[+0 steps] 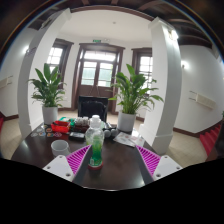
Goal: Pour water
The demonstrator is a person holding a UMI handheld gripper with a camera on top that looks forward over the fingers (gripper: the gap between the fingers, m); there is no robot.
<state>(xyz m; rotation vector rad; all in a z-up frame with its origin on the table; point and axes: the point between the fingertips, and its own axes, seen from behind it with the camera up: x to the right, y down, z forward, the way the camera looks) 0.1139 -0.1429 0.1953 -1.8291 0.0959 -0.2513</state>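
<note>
I'm looking down my fingers into a big pale room: windows and a dark fireplace far beyond, with two tall potted plants, one off to the left (47, 88) and one off to the right (133, 95), both well past the table.

Closer in, the dark round table (110, 172) runs out under the gripper (106, 160) and carries a small clutter (red and green bits I can't make out) beyond the left finger.

The thing I care about is the bottle (96, 145), clear with green toward its lower part and a pale cap. It stands upright, long axis vertical, dead ahead and between the two purple pads (148, 158). A small white cup (60, 148) sits just ahead of the left finger, beside the bottle.

The fingers are spread wide, with a gap showing either side of the bottle, so nothing is pinched. My guess: straight ahead and squeeze, then swing left to the cup.
</note>
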